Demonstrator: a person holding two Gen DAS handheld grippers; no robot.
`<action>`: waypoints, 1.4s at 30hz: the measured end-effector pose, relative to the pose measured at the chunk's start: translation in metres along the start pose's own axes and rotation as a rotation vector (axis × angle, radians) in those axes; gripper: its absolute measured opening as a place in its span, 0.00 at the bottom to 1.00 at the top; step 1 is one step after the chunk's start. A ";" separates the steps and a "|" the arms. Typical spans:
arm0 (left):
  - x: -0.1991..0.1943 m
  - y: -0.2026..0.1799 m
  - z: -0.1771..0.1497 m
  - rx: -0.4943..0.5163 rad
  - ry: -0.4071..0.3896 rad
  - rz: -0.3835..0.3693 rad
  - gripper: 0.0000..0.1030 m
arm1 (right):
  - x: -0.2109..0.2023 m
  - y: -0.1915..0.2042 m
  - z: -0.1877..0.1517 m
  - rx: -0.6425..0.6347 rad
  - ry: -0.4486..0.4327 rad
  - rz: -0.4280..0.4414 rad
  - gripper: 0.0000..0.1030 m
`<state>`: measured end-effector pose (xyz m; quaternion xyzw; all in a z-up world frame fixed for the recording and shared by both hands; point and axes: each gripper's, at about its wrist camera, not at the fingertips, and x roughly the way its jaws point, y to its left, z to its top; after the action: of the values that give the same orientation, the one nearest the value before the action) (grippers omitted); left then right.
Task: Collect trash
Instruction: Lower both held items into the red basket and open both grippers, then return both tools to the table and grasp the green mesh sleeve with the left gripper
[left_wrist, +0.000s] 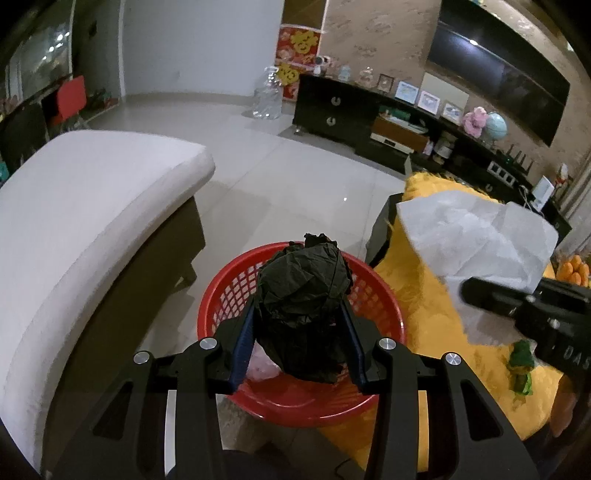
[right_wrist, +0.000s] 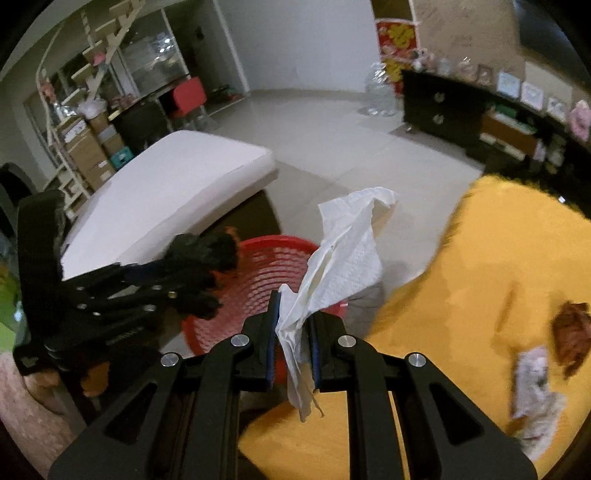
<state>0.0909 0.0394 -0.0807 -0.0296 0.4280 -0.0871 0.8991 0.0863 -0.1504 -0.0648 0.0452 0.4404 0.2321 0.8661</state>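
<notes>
My left gripper (left_wrist: 300, 295) is shut on a crumpled black paper ball (left_wrist: 303, 291), held over the red mesh basket (left_wrist: 218, 291) on the floor. In the right wrist view the same left gripper (right_wrist: 221, 273) and its black ball (right_wrist: 207, 247) hang at the basket's (right_wrist: 273, 273) left rim. My right gripper (right_wrist: 293, 306) is shut on a white tissue (right_wrist: 347, 251), which stands up above the jaws and trails below them, near the basket's right side. That tissue (left_wrist: 476, 240) also shows at the right of the left wrist view, above the right gripper's black body.
A yellow cloth (right_wrist: 480, 295) covers a table at right, with a crumpled paper (right_wrist: 535, 387), a brown scrap (right_wrist: 572, 336) and a green scrap (left_wrist: 521, 365) on it. A white cushioned bench (left_wrist: 85, 221) stands left of the basket. A dark cabinet (left_wrist: 332, 110) lines the far wall.
</notes>
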 end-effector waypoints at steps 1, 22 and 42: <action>0.002 0.002 0.000 -0.005 0.007 0.002 0.39 | 0.006 0.004 0.001 -0.008 0.012 0.003 0.14; 0.017 0.025 0.004 -0.082 0.060 0.000 0.50 | 0.057 0.010 0.002 -0.002 0.103 0.041 0.52; 0.007 0.005 0.005 -0.054 0.026 -0.008 0.65 | -0.002 -0.027 -0.028 0.076 -0.010 -0.081 0.67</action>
<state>0.0999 0.0433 -0.0838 -0.0546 0.4418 -0.0792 0.8920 0.0732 -0.1787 -0.0882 0.0615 0.4460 0.1798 0.8746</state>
